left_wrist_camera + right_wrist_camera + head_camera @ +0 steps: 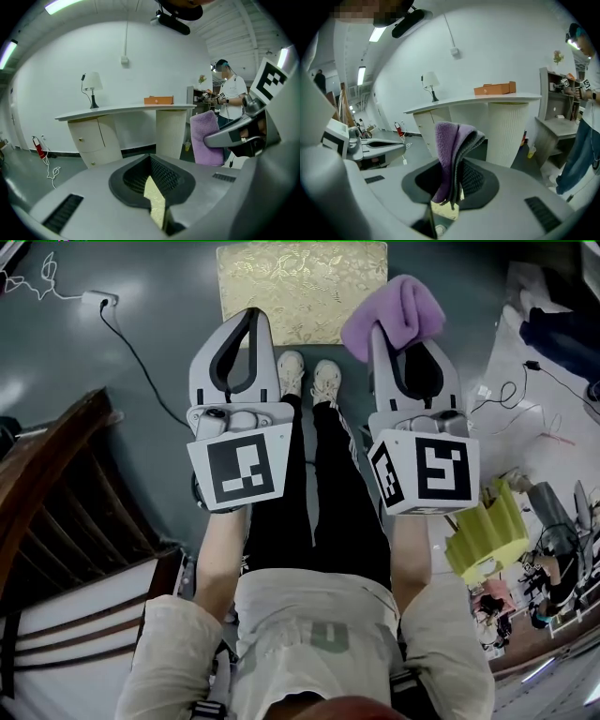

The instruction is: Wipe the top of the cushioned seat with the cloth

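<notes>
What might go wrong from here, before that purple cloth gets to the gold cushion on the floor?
1. The right gripper pinches the cloth by a fold, most of it bunched loose beyond the jaws; rubbing might tug it free.
2. The cushioned seat lies low on the floor just past the person's shoes; reaching down could be unsteady.
3. A cable trails on the floor left of the seat, a possible trip.

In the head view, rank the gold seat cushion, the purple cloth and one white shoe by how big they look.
1. Seat cushion.
2. Cloth, though it is nearer the camera, which inflates it.
3. Shoe, clearly smallest.
</notes>
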### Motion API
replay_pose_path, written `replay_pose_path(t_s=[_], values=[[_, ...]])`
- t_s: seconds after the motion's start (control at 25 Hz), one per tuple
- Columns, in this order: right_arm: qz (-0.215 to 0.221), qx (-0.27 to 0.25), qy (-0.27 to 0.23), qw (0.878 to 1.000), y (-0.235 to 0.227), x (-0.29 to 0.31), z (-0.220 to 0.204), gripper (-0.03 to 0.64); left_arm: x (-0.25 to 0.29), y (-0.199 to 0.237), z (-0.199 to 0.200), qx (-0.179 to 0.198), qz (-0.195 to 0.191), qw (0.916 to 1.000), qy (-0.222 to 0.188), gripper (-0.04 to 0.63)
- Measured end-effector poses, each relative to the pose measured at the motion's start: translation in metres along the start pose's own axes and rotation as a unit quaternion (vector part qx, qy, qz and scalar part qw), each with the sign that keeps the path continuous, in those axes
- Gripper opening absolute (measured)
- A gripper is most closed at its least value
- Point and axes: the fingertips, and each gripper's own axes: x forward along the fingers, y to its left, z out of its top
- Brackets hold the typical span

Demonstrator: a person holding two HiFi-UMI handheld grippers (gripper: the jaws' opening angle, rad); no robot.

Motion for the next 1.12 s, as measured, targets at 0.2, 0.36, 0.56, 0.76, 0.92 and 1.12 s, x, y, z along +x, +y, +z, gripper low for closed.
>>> replay_pose_path(t_s=[0.2,0.36,0.56,0.76,0.92,1.12], values=[[0.082,-0.019,0.024,0.996,0.052,0.046,-0.014,0.091,-0.007,0.039,-0.014,-0.01,0.035,0.9993,0.003,0.006],[0.173,-0.031,0.065,0.982,0.111,0.094,-0.055,0.091,-0.02,0.072,-0.037,-0.019,0.083,0.9962,0.013,0.006],[0.222,-0.022,0.155,0.962,0.184,0.148,-0.14,0.091,-0.052,0.116,-0.084,-0.04,0.131,0.9901,0.031,0.006],[0.231,-0.035,0.22,0.947,0.226,0.184,-0.197,0.091,-0.08,0.148,-0.125,-0.066,0.161,0.9832,0.056,0.006],[0.22,-0.044,0.246,0.943,0.224,0.198,-0.223,0.091,-0.084,0.149,-0.156,-0.087,0.155,0.9814,0.073,0.006],[0.199,-0.046,0.258,0.944,0.222,0.206,-0.23,0.091,-0.098,0.162,-0.161,-0.118,0.163,0.977,0.069,0.006]])
